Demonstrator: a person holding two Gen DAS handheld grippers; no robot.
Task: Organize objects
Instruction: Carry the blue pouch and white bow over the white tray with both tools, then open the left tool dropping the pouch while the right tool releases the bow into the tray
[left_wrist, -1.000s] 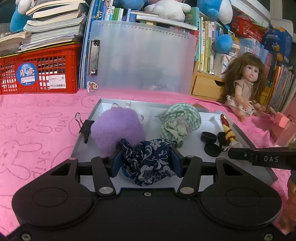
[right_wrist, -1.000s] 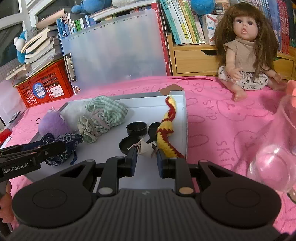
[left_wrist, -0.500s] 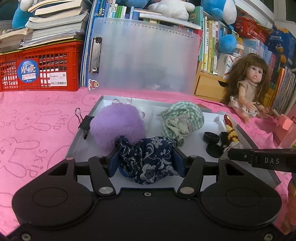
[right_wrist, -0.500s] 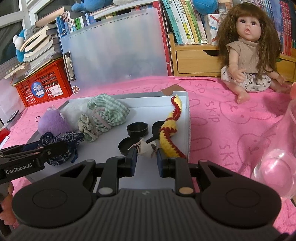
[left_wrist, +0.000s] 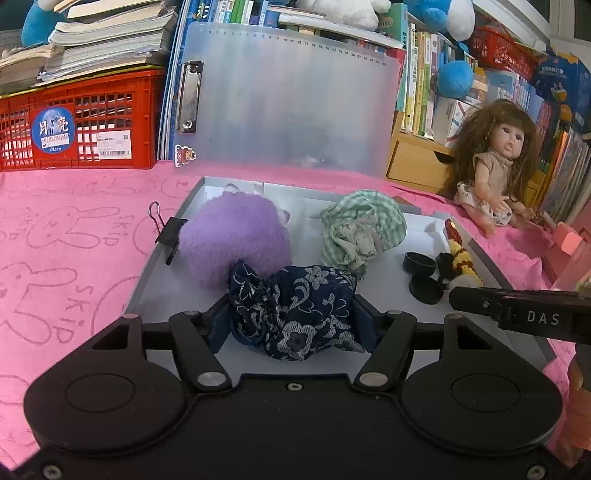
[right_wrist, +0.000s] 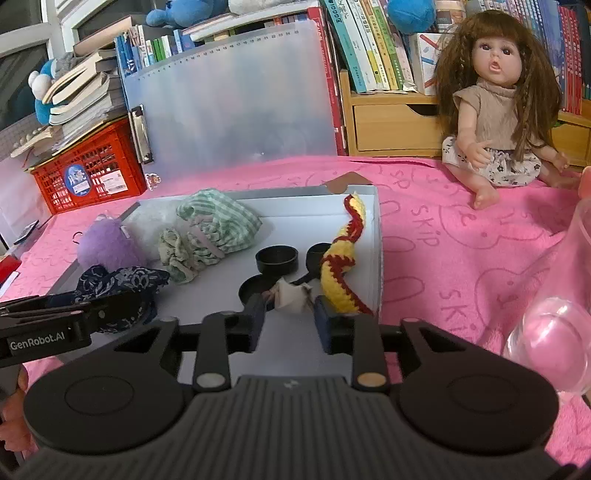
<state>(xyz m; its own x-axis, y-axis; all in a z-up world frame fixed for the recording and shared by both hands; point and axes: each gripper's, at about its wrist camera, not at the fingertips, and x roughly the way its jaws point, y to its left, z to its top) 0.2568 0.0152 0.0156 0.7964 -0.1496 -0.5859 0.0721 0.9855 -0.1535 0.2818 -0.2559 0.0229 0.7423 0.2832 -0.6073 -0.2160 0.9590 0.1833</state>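
Note:
A grey tray (left_wrist: 155, 266) lies on the pink cloth. My left gripper (left_wrist: 291, 317) is shut on a navy floral cloth bundle (left_wrist: 295, 306) over the tray's near edge. Behind it sit a purple fluffy ball (left_wrist: 229, 240) and a green checked cloth bundle (left_wrist: 362, 229). My right gripper (right_wrist: 290, 314) stands around a small white cloth piece (right_wrist: 290, 295) in the tray, its fingers (right_wrist: 255, 314) close beside it. Three black caps (right_wrist: 277, 258) and a yellow-red knitted snake (right_wrist: 343, 254) lie nearby. The navy bundle also shows in the right wrist view (right_wrist: 122, 280).
A doll (right_wrist: 495, 110) sits at the right. A clear clipboard (left_wrist: 288, 96), a red crate (left_wrist: 74, 122) with books and a wooden drawer box (right_wrist: 395, 125) stand behind. A clear glass (right_wrist: 554, 325) is at the right. A black binder clip (left_wrist: 168, 232) grips the tray's left rim.
My left gripper with the navy bundle has drawn back a little. My right gripper's jaws have spread slightly around the white piece.

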